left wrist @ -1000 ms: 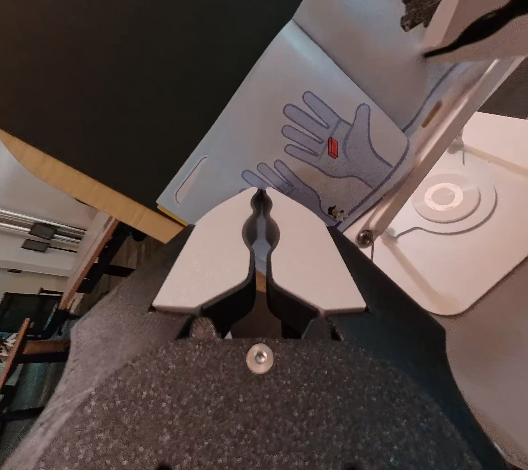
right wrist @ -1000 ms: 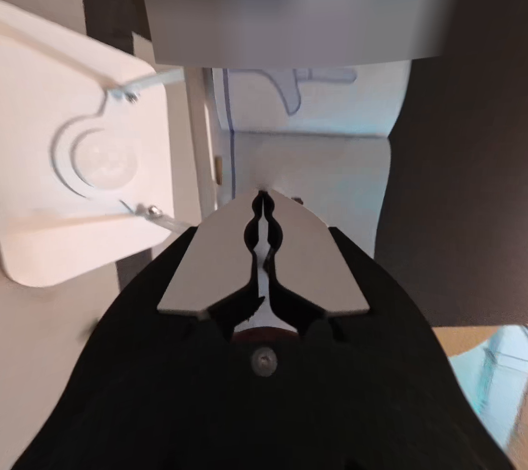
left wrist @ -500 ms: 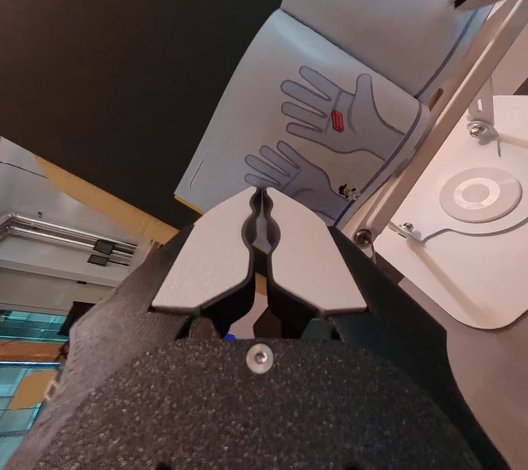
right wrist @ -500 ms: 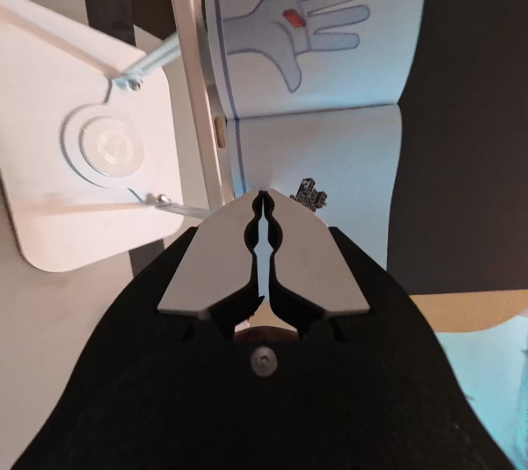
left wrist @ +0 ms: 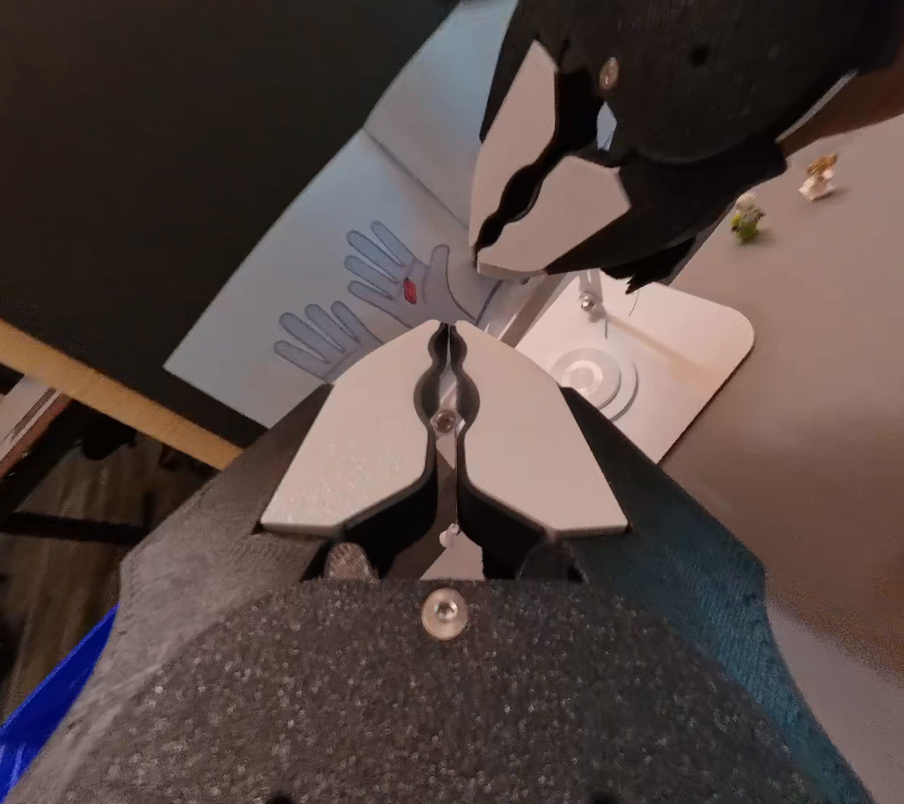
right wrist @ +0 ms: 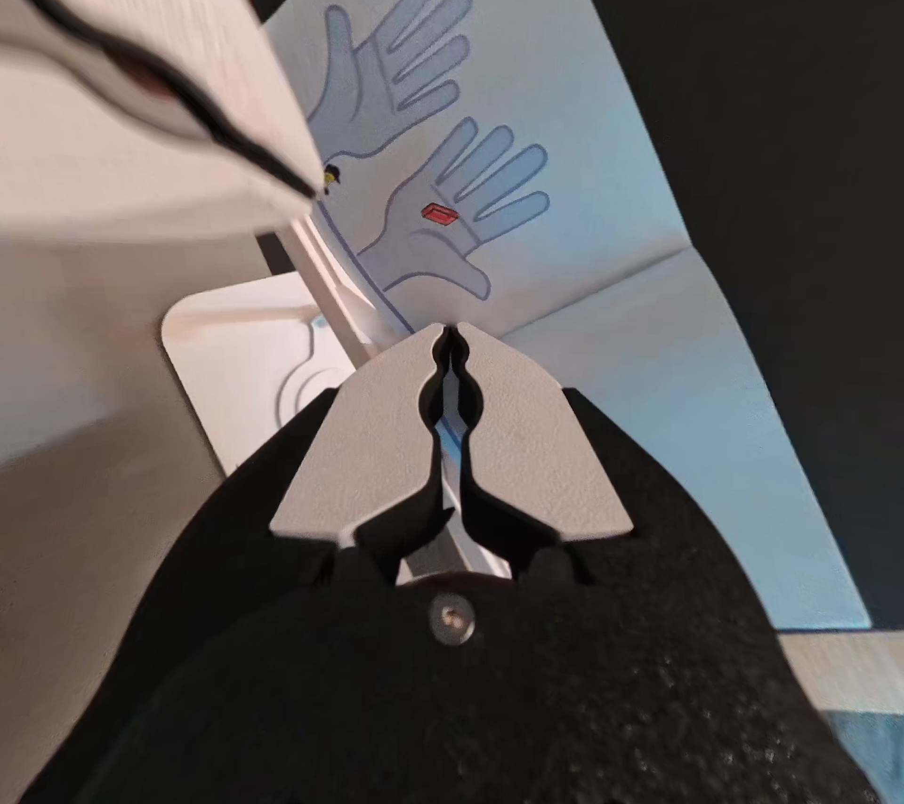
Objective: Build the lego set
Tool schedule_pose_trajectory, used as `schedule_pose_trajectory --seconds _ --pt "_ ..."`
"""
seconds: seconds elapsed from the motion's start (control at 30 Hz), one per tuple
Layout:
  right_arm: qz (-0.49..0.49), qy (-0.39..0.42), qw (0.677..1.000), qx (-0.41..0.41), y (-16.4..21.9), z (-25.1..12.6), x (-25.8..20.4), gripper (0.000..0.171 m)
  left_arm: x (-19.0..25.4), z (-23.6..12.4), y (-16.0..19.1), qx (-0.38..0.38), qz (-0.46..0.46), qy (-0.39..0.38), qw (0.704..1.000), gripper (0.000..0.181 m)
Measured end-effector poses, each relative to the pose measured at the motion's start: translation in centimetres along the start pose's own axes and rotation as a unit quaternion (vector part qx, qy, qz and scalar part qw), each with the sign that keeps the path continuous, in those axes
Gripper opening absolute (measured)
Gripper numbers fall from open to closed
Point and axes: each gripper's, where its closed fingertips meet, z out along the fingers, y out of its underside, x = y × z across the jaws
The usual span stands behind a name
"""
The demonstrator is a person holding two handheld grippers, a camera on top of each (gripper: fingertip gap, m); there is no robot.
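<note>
Matt paper booklet (right wrist: 611, 174); grainy tongs (left wrist: 447, 329)

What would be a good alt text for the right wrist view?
The right gripper, shut and empty, points at an open instruction booklet showing two drawn hands, one with a red brick on its palm. The left gripper, blurred, enters from the upper left, above a white stand base.

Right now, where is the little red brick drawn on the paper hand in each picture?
Left wrist view: the drawn red brick sits left of centre, in the upper drawn hand's palm, just above the left gripper.
Right wrist view: the drawn red brick sits near the centre, in the lower drawn hand's palm, above the right gripper.
Shared landmark: the white stand base beside the open instruction booklet.
</note>
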Motion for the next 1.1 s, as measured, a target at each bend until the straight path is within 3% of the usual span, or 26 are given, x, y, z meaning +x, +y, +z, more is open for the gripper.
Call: schedule_pose_trajectory --seconds 0.17,0.33,0.5,0.63,0.73,1.1 --pt "0.002 0.0 1.0 0.003 0.1 -0.2 -0.2 0.0 -1.0 3.2 3.4 -0.086 0.024 -0.031 0.996 0.0" --pt "0.005 -0.016 1.0 0.022 0.5 -0.7 -0.2 0.0 -1.2 3.2 3.6 -0.075 -0.004 -0.018 0.997 0.0" --pt "0.001 -0.02 0.998 0.067 -1.5 -1.2 -0.7 0.004 -1.2 3.2 3.6 -0.073 -0.007 -0.027 0.997 0.0" --pt "0.007 0.004 1.0 0.023 -1.0 -0.4 0.3 0.004 -1.2 3.2 3.6 -0.074 -0.009 -0.029 0.997 0.0" --pt "0.03 -0.015 0.999 0.039 -0.6 -0.7 0.3 0.005 -1.2 3.1 3.8 -0.065 -0.018 -0.031 0.997 0.0" --pt "0.131 -0.011 0.991 -0.003 9.0 -4.1 4.9 0.0 -2.0 2.8 4.5 -0.062 -0.05 -0.037 0.996 0.0"
